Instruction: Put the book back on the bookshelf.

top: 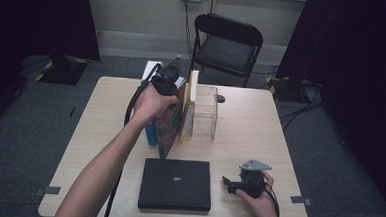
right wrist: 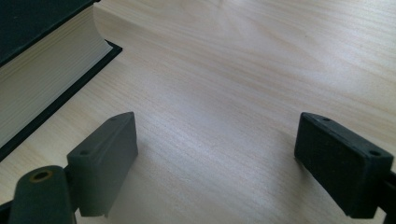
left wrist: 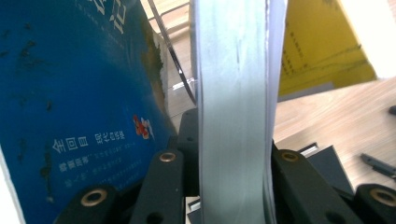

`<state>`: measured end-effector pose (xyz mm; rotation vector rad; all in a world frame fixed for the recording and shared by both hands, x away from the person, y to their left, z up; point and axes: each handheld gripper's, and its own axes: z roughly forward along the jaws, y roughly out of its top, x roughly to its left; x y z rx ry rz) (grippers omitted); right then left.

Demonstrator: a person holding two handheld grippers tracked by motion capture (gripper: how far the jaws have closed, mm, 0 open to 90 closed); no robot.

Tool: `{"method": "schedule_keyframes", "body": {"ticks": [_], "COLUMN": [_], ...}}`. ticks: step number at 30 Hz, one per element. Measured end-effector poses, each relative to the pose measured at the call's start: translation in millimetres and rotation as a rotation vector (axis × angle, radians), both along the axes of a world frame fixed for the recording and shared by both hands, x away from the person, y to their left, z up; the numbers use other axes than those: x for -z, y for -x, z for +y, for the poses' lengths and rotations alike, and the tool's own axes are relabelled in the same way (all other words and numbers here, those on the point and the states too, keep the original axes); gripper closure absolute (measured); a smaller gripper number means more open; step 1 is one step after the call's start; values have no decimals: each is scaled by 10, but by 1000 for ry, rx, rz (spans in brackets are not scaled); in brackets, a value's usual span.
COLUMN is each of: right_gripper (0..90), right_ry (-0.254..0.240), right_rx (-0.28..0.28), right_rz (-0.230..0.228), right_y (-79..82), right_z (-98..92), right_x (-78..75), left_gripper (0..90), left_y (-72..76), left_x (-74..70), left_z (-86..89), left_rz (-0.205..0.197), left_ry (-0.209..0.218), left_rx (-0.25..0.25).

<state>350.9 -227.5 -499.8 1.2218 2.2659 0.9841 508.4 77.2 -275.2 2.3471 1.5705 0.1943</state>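
Several books stand upright in a row at the middle of the table, beside a clear plastic holder. My left gripper comes down on the row from above. In the left gripper view its jaws are shut on the pale grey edge of one book, which has a colourful cover. A blue book stands to one side of it and a yellow one to the other. My right gripper rests low near the front right, open over bare wood.
A black hardback book lies flat near the front edge, just left of the right gripper, its page block close to that gripper's jaw. A black folding chair stands behind the table. A small dark object lies past the holder.
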Motion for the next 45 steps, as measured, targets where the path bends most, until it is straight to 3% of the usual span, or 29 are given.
{"method": "schedule_keyframes", "body": {"ticks": [7,11,16,21,30,33,39,45], "right_gripper": [131,131,131,131,131,131,131,131], "right_ry": [0,0,0,0,0,0,0,1], "right_rx": [1,1,-6,-7,-12,-12,-13,-16], "right_rz": [1,1,0,0,2,2,3,0], "right_y": [-3,-3,-8,-8,-10,-10,-7,-6], "right_z": [8,8,9,9,13,14,15,16], "right_x": [-1,-1,0,0,-1,-1,-1,0], "left_gripper": [740,740,741,740,740,738,702,526], "left_y": [-71,-172,-270,-386,-478,-482,-426,-332], "left_x": [-30,-41,-67,-93,-71,5,22,3], "left_z": [14,25,-37,-20,-17,-15,-29,41], "left_rz": [-48,-31,-53,-63,-63,-59,-122,-186], "left_ry": [27,43,37,61,82,75,102,152], "left_rx": [-4,-34,-46,-79,-112,-112,-97,-81]}}
